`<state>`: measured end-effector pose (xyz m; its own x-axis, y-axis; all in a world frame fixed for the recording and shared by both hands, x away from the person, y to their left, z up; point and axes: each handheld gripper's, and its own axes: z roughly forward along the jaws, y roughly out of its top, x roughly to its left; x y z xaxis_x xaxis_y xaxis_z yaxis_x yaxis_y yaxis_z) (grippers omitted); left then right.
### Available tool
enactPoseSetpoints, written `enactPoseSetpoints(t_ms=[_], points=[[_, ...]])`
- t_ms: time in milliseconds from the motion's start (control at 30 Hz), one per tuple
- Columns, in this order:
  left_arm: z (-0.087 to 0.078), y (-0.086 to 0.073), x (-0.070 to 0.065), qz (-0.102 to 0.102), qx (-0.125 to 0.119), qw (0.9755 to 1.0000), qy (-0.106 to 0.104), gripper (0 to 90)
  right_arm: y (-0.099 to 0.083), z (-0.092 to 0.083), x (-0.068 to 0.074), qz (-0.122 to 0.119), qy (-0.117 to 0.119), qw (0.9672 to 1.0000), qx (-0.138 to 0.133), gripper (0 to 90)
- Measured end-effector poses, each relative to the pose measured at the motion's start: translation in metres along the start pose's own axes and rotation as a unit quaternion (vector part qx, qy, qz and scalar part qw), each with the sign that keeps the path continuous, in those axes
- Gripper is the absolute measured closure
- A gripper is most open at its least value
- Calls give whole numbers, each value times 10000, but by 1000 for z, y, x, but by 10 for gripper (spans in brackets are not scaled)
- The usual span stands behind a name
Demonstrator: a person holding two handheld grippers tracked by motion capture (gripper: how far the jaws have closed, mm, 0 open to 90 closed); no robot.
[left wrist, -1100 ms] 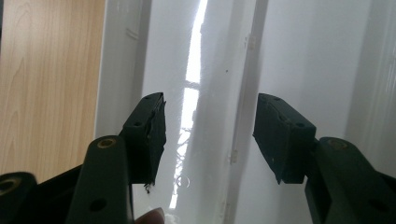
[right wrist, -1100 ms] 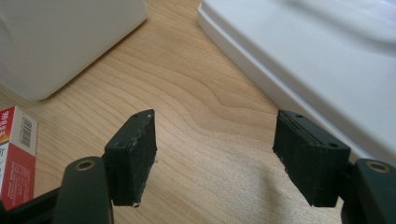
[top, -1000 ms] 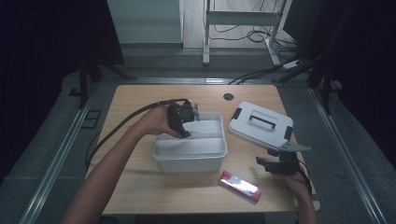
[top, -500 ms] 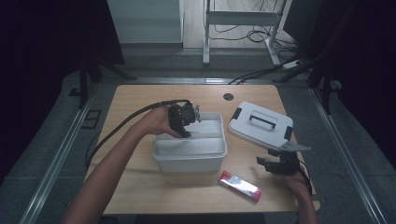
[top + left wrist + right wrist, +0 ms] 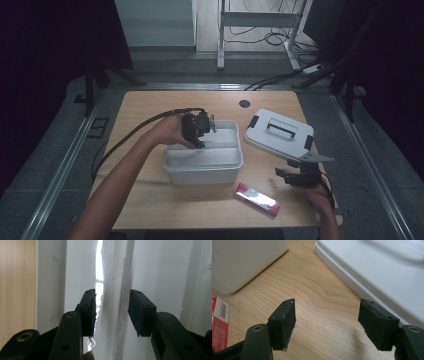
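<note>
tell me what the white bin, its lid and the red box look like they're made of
The bin looks like smooth white plastic, with a bright glare streak on its inside. The lid seems the same matte white plastic, with moulded edges and a handle. The red box is probably printed cardboard: flat faces, sharp corners, a barcode.

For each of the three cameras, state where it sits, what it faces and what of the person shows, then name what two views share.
High view: fixed above the person's side, looking forward and down on the table; both forearms show, left tongs in the white bin, right tongs near the lid.
Left gripper view: rides the left tongs, facing down into the bin; its two open jaws show, which have just been closing on nothing.
Right gripper view: rides the right tongs, facing across the tabletop; open jaws show.
Shared: high and right gripper views both show the red box.
</note>
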<state>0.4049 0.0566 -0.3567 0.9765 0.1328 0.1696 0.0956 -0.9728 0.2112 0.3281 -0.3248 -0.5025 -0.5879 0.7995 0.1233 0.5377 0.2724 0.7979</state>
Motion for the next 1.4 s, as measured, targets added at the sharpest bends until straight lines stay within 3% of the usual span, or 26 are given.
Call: enactPoseSetpoints(t_ms=[433,900,1400], points=[[4,1,1,74,55,9999,-98,637,0,-1,-1,31,-9,10000,-13,300],[11,3,1,194,194,9991,-336,727,-1,-3,-3,45,-15,10000,-31,317],[12,3,5,215,155,9983,-524,810,-2,-4,-5,66,-54,10000,-29,322]])
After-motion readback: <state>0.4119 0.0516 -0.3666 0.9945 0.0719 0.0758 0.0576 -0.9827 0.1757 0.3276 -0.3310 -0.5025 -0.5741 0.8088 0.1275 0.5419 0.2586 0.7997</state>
